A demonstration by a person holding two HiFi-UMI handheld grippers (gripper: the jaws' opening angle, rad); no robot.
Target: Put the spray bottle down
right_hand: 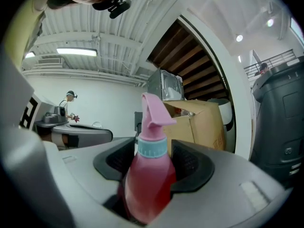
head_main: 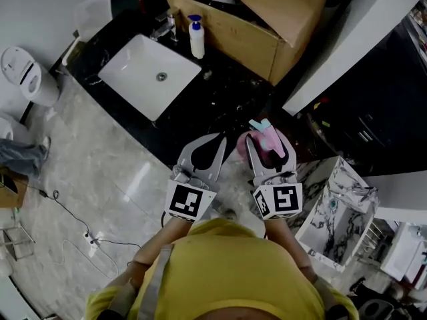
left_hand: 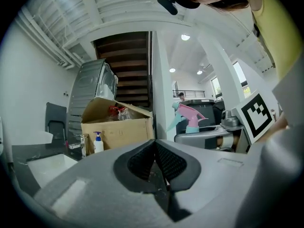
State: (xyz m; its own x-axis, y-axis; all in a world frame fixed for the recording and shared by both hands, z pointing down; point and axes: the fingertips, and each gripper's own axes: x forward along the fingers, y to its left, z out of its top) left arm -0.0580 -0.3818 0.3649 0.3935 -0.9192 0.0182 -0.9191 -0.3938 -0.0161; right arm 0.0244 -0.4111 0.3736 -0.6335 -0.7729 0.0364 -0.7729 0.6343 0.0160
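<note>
right gripper [right_hand: 153,164]: fingers clamped on the body of the spray bottle [right_hand: 149,179], one dark pad against each side. the bottle is red-pink with a pale blue collar and a pink trigger head. it stands upright between the fingers, clear of any surface, its head rising above them.

left gripper [left_hand: 156,163]: fingers together, pads meeting, nothing between them.

head view: both grippers are level and side by side, close in front of the person in the yellow top. the left gripper [head_main: 203,151] is just beside the right gripper [head_main: 269,153]. the spray bottle [head_main: 264,139] shows over the near edge of the black bench [head_main: 220,105].

further out on the bench: a white sink [head_main: 120,72], a tap [head_main: 167,27] behind it, a white pump bottle [head_main: 196,39] with a blue top beside the tap, and an open cardboard box [head_main: 267,25] to the right.
</note>
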